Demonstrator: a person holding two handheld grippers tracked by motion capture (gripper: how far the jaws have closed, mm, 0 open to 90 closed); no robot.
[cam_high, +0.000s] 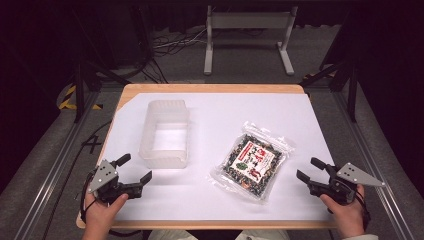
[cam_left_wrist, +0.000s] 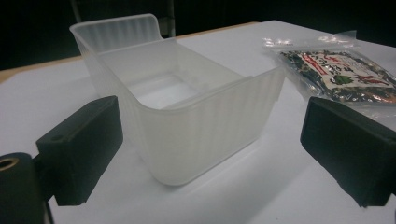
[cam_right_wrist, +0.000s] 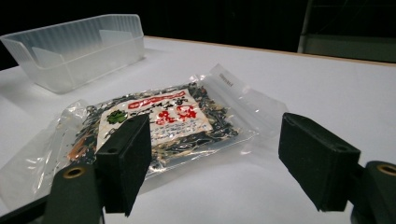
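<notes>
From the high view I see both grippers resting low at the near edge of the table (cam_high: 210, 89), which is covered with a white sheet. My left gripper (cam_high: 134, 169) is at the near left corner, and its jaws stand wide apart with nothing between them. Just in front of it is the translucent plastic bin (cam_high: 166, 133), standing upright with its open side up, on the left half of the sheet. In the left gripper view, the bin (cam_left_wrist: 187, 116) is directly ahead between the two black jaws but not touching them, and I see its ribbed walls and bare floor.

My right gripper (cam_high: 311, 170) is at the near right side, also with its jaws spread open and holding nothing. The clear snack bag (cam_high: 252, 161), with a red and white label and dark contents, lies flat on the sheet, to the right of the bin and well apart from it. In the right gripper view, the bag (cam_right_wrist: 159, 122) lies near, just beyond the jaws, and the bin (cam_right_wrist: 74, 44) stands farther behind at the upper left.
</notes>
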